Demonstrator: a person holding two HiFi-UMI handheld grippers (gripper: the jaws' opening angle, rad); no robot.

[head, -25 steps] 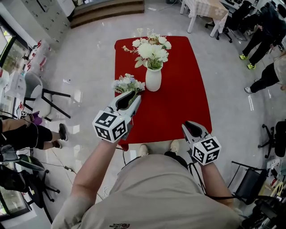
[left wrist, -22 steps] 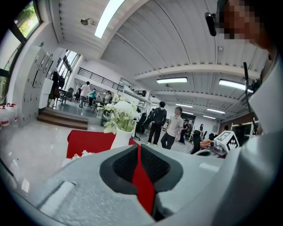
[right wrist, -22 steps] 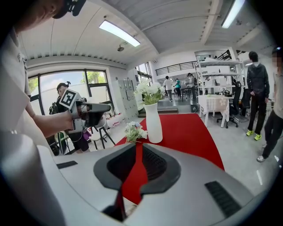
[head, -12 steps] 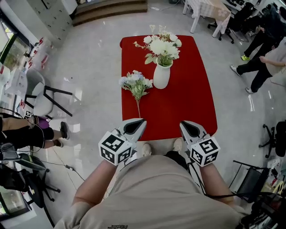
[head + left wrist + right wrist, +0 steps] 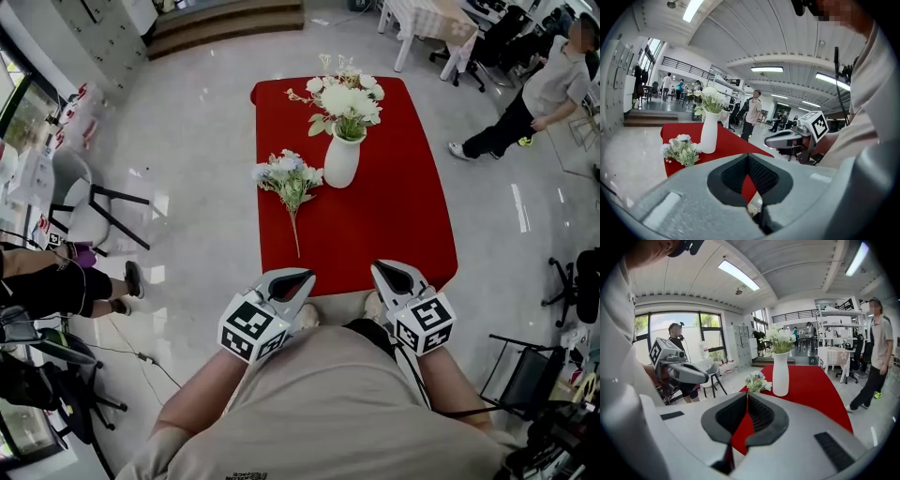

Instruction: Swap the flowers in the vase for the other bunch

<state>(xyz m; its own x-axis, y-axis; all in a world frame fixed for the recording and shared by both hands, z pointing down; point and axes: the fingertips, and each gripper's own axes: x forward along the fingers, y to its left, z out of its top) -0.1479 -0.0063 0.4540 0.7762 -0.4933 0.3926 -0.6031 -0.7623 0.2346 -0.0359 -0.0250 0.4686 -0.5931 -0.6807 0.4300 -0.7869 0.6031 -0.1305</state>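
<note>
Pulled back from over the table since a second ago, the left hand-held gripper (image 5: 300, 277) now sits at lower centre of the head view, off the table's near edge. The loose bunch (image 5: 289, 176) it had hovered by lies uncovered.

A white vase (image 5: 341, 161) stands upright at upper centre on the table (image 5: 403, 216). It is smooth and rounded, with a narrower neck. It holds a full bunch of white and cream flowers (image 5: 345, 97) with green leaves. The loose bunch lies flat just left of the vase. It is smaller, with pale bluish-white blooms, and its thin stem points toward the lower frame. A plain red cloth covers the rectangular table.

Both tools have grey moulded shells with dark ribbed pads and a black-and-white marker cube. The left hand-held gripper's jaws are closed tip to tip, with nothing between them. The right hand-held gripper (image 5: 380, 270), at lower centre-right, also has its tips together and is empty.
</note>
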